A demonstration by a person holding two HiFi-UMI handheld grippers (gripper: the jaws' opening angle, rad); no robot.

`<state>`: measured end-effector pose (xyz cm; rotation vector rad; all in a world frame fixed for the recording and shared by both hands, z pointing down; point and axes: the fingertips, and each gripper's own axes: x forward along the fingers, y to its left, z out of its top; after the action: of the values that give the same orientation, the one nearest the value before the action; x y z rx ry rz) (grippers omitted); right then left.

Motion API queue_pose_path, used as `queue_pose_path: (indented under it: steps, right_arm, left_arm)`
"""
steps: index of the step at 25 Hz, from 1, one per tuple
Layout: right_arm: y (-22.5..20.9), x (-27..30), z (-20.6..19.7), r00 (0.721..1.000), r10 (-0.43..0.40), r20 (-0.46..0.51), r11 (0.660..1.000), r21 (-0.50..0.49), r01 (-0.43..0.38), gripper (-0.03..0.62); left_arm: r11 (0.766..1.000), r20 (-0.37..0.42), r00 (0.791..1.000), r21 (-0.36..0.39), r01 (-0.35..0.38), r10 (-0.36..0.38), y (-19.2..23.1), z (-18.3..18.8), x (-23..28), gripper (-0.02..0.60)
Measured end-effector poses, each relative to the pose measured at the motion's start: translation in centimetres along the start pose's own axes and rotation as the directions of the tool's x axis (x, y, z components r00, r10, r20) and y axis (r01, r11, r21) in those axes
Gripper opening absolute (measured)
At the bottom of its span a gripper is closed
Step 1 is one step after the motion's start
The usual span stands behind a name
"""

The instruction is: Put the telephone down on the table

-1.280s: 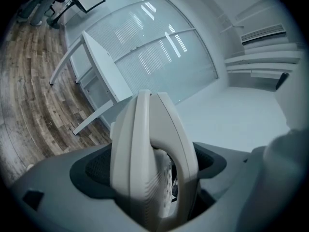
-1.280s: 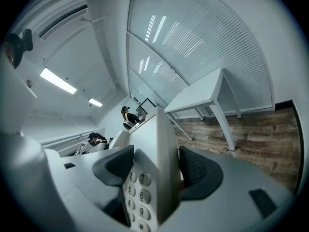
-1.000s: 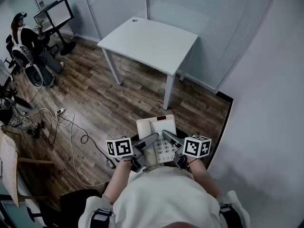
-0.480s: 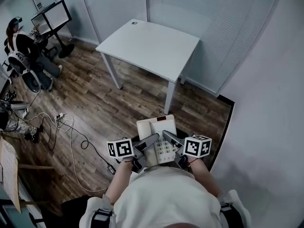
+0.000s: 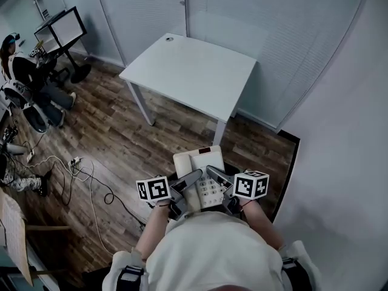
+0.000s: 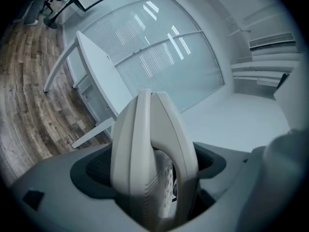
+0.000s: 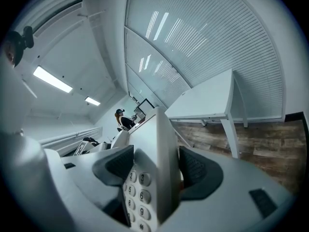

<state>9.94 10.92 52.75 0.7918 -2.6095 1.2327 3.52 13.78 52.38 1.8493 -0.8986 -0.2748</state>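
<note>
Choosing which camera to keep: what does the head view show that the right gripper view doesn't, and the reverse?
Head view only: black cables on the floor and the person's pale-shirted torso. Right gripper view only: long ceiling lights, and the right gripper's dark pads clamping the beige plastic telephone. Both: that telephone, the white rectangular table, a seated person far off.

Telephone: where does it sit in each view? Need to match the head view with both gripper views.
Head view: telephone low centre, keypad facing up.
Left gripper view: centre, seen edge-on, gripped by the left claw.
Right gripper view: bottom centre, keypad showing, gripped by the right claw.
Shared landmark: white table, upper centre in the head view, upper left in the left gripper view, right of centre in the right gripper view.
</note>
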Motion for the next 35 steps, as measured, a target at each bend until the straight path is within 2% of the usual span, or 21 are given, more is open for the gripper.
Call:
queue_pose_path:
  steps: [16,20,27,35]
  right_arm:
    - [-1.0,8.5,6.7,0.999,-0.037,0.032,0.999,0.014,0.037,0.308]
    - [-0.7,11.0,9.3,0.998,-0.046,0.030,0.999,0.008,0.046,0.308]
    - [-1.4,14.5,10.2,0.998,-0.057,0.035,0.998,0.021,0.057,0.308]
    - [-2.1,16.6,10.6,0.996,-0.073,0.057,0.997,0.023,0.071,0.308]
  left_arm:
    - [1.000,-0.043,0.999,0.007,0.024,-0.024,4.1,10.3,2.0,0.448]
    - [0.999,-0.044,0.999,0.000,0.032,-0.032,4.9,13.8,2.2,0.448]
    - [0.999,-0.062,0.997,0.000,0.035,-0.035,7.4,16.5,2.4,0.448]
    - [0.998,-0.082,0.995,0.014,0.056,-0.055,9.4,17.9,2.7,0.446]
